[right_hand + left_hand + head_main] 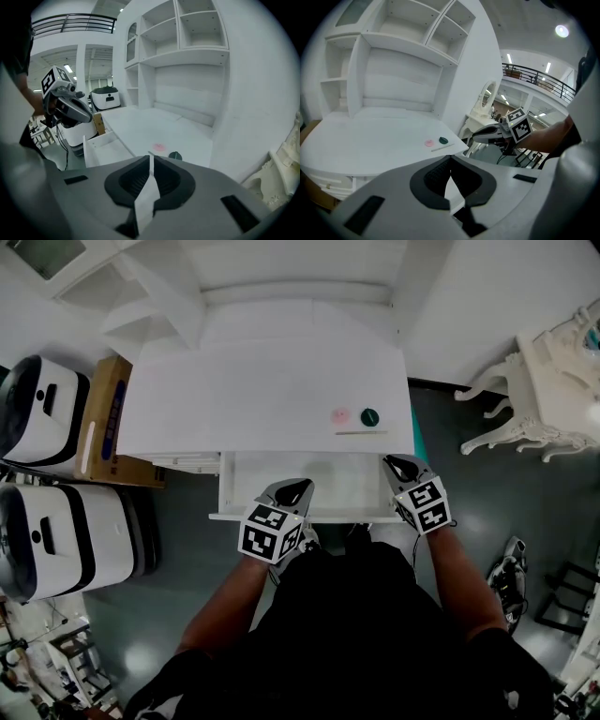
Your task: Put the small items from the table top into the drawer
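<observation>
White desk top [262, 381], pink disc [340, 415], green cap [369, 416], stick [361, 433] beyond left tongs [302, 487], right tongs [397, 462], both closed, empty.

Person wears a black short-sleeved top [366, 615]; left gripper [298, 487] and right gripper [403, 463] have identical light grey moulded shells; jaw pads [436, 177] black, finely ribbed; each gripper carries a white marker cube [270, 531] printed with black squares; a thin black cable [502, 157] trails beneath the right gripper's body.
</observation>
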### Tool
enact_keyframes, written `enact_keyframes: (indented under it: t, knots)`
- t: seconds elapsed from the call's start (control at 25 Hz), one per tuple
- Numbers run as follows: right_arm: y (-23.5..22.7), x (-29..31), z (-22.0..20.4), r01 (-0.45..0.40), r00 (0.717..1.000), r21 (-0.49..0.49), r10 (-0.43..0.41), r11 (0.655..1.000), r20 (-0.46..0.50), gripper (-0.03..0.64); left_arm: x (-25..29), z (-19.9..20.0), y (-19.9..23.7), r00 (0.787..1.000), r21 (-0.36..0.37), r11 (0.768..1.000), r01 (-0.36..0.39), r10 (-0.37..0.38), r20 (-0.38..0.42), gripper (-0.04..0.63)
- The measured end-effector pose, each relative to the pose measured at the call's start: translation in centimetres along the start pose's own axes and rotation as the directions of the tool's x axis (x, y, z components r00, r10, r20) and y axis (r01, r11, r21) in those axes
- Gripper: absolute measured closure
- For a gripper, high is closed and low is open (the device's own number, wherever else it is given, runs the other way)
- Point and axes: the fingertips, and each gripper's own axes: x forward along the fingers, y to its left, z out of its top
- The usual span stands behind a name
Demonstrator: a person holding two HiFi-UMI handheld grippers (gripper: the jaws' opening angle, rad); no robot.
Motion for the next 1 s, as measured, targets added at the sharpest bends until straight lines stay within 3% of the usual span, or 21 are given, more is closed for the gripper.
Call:
enact_keyframes:
  t: [0.28, 0.52, 0.84, 1.0]
  knots:
    - [-1.5, 5.2, -2.2, -0.063, 0.991, -0.137, 0.045, 0.989, -0.129, 0.587, 1.5, -1.5, 1.0, 0.997, -0.016, 0.998, -0.054, 0.053, -0.057, 0.592]
    - [-2.1, 10.3, -3.3, -0.167, 0.966, -0.304, 0.094, 0.938, -0.241, 0.531, 2.2, -1.7, 1.4, 0.994, -0.034, 0.997, -0.068, 0.065, -0.084, 0.592]
    - [-2.9, 14.5, -5.0, -0.306, 0.916, -0.533, 0.09, 0.789, -0.392, 0.532, 2.6, -1.7, 1.9, 0.991, -0.064, 0.993, -0.097, 0.091, -0.098, 0.591]
    - [-2.9, 15.8, -5.3, -0.386, 0.883, -0.589, 0.099, 0.71, -0.459, 0.534, 2.6, -1.9, 2.3, 0.989, -0.083, 0.99, -0.112, 0.104, -0.102, 0.592]
